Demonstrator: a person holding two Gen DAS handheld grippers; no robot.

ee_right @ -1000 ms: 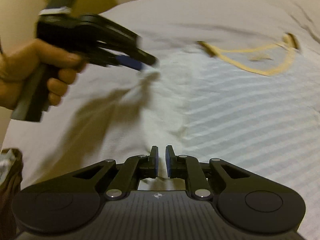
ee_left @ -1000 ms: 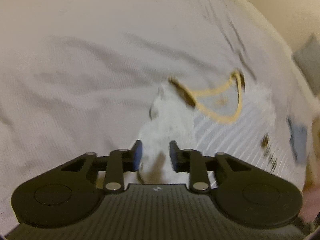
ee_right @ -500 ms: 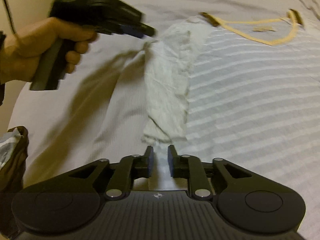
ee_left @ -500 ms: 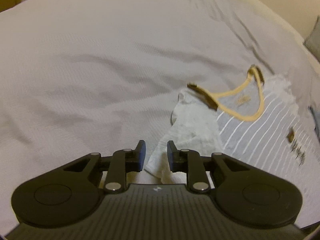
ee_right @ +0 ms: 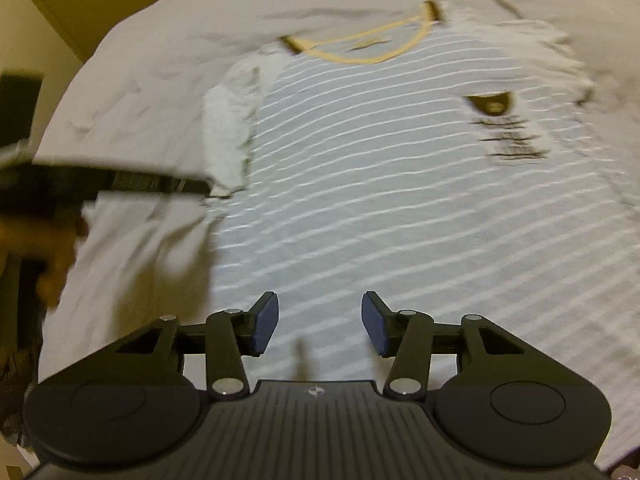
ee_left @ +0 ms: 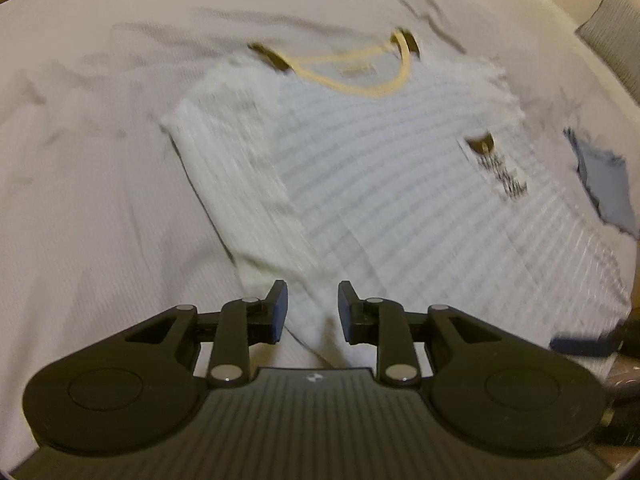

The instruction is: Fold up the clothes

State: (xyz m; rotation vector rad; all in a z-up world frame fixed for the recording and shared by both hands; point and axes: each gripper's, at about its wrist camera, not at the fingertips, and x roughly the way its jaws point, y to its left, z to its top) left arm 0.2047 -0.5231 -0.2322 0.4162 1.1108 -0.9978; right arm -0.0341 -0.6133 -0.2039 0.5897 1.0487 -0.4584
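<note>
- White striped T-shirt with a yellow neckline [ee_right: 400,184] lies spread flat on a pale grey bedspread [ee_left: 100,200], one sleeve folded inward
- Left gripper [ee_left: 312,312] – fingers parted, nothing between them
- Right gripper [ee_right: 319,328] – spread wide above the hem, empty

two low wrist views near the shared striped shirt [ee_left: 400,200], both facing its collar [ee_right: 360,46]

Dim warm light, motion blur, fisheye warping
</note>
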